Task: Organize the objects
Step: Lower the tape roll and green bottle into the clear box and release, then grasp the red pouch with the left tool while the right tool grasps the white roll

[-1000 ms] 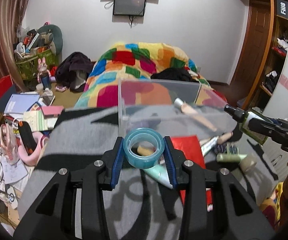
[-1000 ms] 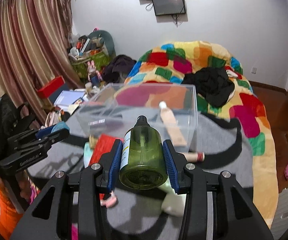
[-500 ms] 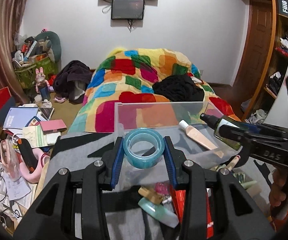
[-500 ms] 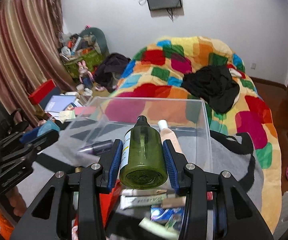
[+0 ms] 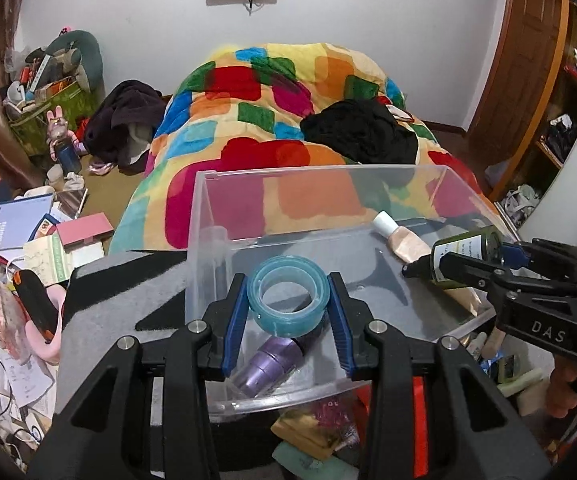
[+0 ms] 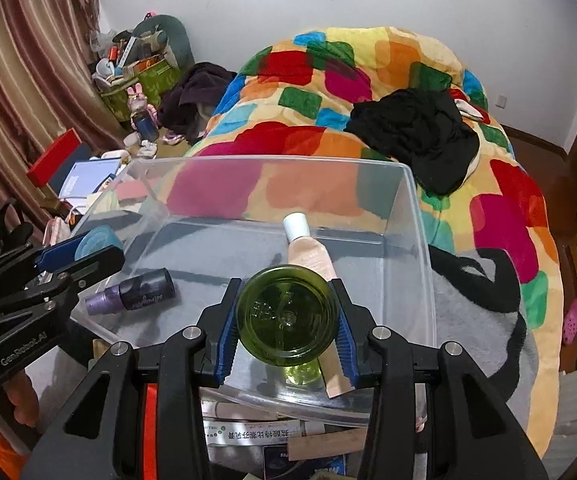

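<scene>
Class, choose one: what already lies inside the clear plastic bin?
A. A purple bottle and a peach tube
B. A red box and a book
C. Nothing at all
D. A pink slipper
A: the purple bottle and the peach tube both lie on the floor of the clear bin.

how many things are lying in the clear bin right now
2: a purple bottle at the bin's near left, a peach tube toward the right. The tape and green bottle are held above it.
</scene>
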### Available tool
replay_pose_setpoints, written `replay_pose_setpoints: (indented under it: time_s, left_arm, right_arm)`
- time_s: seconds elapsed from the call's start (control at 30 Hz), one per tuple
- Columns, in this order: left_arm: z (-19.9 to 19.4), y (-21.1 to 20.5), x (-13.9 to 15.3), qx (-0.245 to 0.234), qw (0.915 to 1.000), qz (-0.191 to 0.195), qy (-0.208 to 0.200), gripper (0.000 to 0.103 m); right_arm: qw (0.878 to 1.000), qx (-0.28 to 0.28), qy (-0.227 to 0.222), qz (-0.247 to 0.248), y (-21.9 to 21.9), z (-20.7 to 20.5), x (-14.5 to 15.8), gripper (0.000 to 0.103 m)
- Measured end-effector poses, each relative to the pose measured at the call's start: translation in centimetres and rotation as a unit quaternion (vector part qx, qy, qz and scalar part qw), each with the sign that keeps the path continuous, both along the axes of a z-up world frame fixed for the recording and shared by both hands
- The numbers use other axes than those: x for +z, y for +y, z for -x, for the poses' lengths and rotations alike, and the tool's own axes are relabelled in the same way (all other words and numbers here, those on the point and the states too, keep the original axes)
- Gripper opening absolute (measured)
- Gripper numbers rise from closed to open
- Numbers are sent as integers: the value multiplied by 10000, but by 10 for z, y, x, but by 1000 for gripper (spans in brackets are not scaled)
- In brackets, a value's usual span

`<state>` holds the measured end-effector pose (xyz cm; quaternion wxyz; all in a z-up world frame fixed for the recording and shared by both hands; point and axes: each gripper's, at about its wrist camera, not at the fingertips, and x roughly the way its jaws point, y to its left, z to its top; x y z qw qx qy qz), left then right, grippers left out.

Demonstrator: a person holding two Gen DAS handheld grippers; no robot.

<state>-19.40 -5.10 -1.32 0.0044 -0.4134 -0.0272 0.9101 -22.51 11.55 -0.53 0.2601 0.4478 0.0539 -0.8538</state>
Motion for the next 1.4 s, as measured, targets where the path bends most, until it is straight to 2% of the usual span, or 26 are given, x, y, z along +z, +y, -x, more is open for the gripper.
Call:
replay_pose_setpoints:
  time_s: [0.17,0.33,0.4,0.53,0.63,0.7,0.77,0.8,0.9,1.17,1.4]
  left_arm:
    - [-2,4,-2,-119,9999,-31,-78,39]
    - [-7,5,0,-175,9997,-137,-75,48]
    - [-11,7,3,-188,9997,-132,-29,56]
    - [-23,12,10,-247,9996,-103,111,63]
    - [-32,17,16,-253,9995,-31,206,77]
    - [-40,21,20,-255,9992,13,313,83]
    - [-48,25,24,-247,9988,72,406,91]
    - [-52,26,25,-240,9986,94,452,94]
    - [-64,33,27,-254,9980,200,546,96]
    - [-86,43,17,-214,9980,247,545,98]
    - [-84,61,-17,-456,9987,235,38,98]
  right_arm:
    - [9999,93,-24,-97,-1,-4,1,39]
    - [10000,53,-23,-21,6,-9,5,54]
    - [10000,39,17,27,11,-13,9,55]
    - [9999,52,81,113,18,-22,16,55]
    - [9997,38,239,88,24,-31,23,55]
    - [9994,34,341,107,30,-39,28,56]
    - [9990,16,415,176,37,-47,33,62]
    - [9986,-22,478,236,42,-52,36,70]
    - [9976,-104,620,282,53,-63,41,77]
    - [9976,-199,594,282,74,-88,32,80]
    - [9993,-249,152,247,96,-109,-2,80]
